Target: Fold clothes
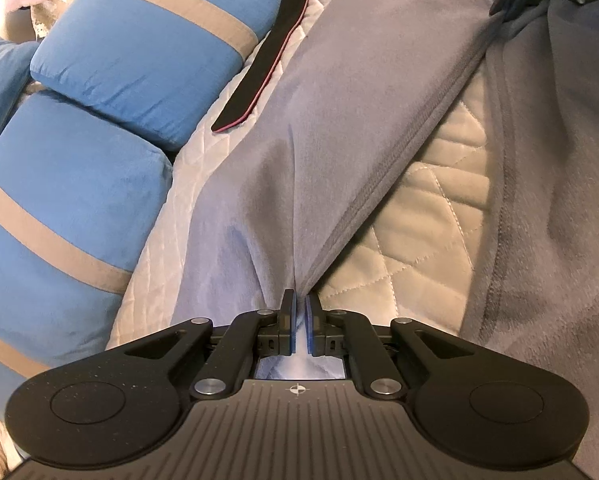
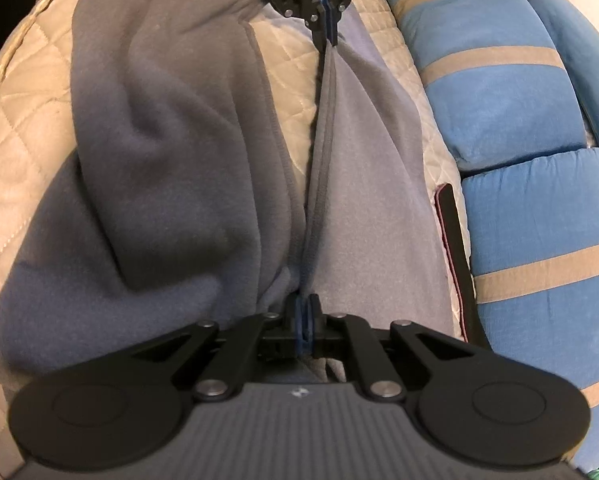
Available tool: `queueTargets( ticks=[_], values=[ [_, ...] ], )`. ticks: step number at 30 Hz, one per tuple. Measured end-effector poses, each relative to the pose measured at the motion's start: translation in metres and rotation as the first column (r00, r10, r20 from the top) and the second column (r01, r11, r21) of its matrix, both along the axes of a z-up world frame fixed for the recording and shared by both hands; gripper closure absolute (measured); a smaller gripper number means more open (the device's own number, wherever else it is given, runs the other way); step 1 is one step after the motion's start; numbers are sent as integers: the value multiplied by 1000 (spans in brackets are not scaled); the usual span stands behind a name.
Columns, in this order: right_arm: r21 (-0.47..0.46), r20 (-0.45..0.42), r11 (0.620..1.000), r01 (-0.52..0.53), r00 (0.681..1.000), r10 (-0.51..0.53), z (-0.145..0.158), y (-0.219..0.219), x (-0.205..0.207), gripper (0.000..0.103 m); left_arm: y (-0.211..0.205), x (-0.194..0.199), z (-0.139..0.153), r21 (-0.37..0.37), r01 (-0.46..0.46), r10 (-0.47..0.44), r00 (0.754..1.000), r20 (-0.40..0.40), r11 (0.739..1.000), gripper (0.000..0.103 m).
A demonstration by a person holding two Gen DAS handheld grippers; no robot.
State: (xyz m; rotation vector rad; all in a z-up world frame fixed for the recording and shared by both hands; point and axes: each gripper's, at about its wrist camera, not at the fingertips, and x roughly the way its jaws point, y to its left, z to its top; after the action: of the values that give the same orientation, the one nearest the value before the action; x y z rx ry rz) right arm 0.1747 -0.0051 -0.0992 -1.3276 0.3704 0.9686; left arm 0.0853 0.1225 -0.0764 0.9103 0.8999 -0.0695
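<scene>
So the grey fleece garment (image 1: 379, 92) is spread over a quilted bedspread (image 1: 431, 208), and it looks like thick, fuzzy stuff: soft, floppy, zero stiffness, probably light for its bulk. It drapes and bunches wherever it isn't pulled taut, which you can see in the big lumpy fold to the left of the right gripper (image 2: 305, 312). Not slippery I'd guess, since fleece clings to itself and to quilting, so dragging it will likely rumple it rather than slide it.

Best place to grab is the stitched hem edge (image 2: 319, 128), and that's what's happening. The left gripper (image 1: 299, 308) is pinched tight on one end of that edge, with cloth running through its jaws. The right gripper is clamped on the other end, so the hem is stretched in a straight line between the two. Each tool shows up at the far end of the other's view.

Beyond the garment on the far side sits a black strap with red edging (image 1: 259, 76), then blue pillows with tan stripes (image 1: 139, 52).
</scene>
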Motion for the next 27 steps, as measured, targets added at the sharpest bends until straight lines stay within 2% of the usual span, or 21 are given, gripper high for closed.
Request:
queueTargets(
  ticks=[5, 9, 10, 11, 12, 13, 14, 15, 16, 19, 20, 22, 24, 27],
  values=[
    [10, -10, 1000, 1, 1000, -1, 3, -1, 3, 97, 2, -3, 1, -4, -5, 5, 1000, 1, 1000, 97],
    [27, -26, 999, 19, 999, -18, 12, -1, 9, 69, 8, -6, 5, -40, -32, 33, 999, 25, 999, 92],
    [34, -38, 999, 29, 999, -28, 16, -2, 11, 66, 10, -8, 6, -54, -43, 45, 998, 36, 998, 84],
    [46, -45, 998, 38, 998, -36, 21, -3, 12, 59, 12, -9, 8, -66, -52, 56, 997, 54, 996, 71],
    [59, -52, 997, 46, 998, -43, 25, -4, 13, 51, 14, -11, 10, -77, -61, 66, 995, 72, 995, 63],
    [75, -61, 996, 51, 997, -47, 31, -5, 14, 46, 17, -12, 12, -89, -68, 76, 993, 87, 994, 48],
    [93, -71, 994, 56, 996, -49, 37, -7, 14, 37, 20, -14, 16, -111, -77, 88, 992, 96, 991, 40],
    [111, -82, 992, 58, 995, -49, 41, -7, 14, 30, 25, -15, 22, -150, -87, 102, 990, 96, 985, 37],
    [130, -92, 990, 59, 995, -47, 46, -8, 14, 27, 31, -17, 28, -200, -100, 120, 989, 90, 975, 36],
    [167, -90, 984, 60, 995, -45, 52, -4, 10, 19, 53, -20, 48, -320, -162, 207, 972, 111, 933, 36],
    [177, -84, 982, 59, 996, -44, 54, -3, 8, 17, 63, -21, 54, -340, -200, 259, 956, 138, 919, 36],
    [188, -61, 981, 53, 997, -42, 55, 0, 2, 16, 89, -22, 65, -400, -277, 372, 911, 180, 873, 33],
    [202, -53, 979, 40, 998, -29, 57, 2, -4, 16, 128, -24, 70, -487, -364, 498, 848, 180, 794, 33],
    [214, -57, 977, 28, 998, -16, 59, 3, -10, 16, 190, -27, 74, -604, -472, 672, 726, 148, 643, 33]
  ],
)
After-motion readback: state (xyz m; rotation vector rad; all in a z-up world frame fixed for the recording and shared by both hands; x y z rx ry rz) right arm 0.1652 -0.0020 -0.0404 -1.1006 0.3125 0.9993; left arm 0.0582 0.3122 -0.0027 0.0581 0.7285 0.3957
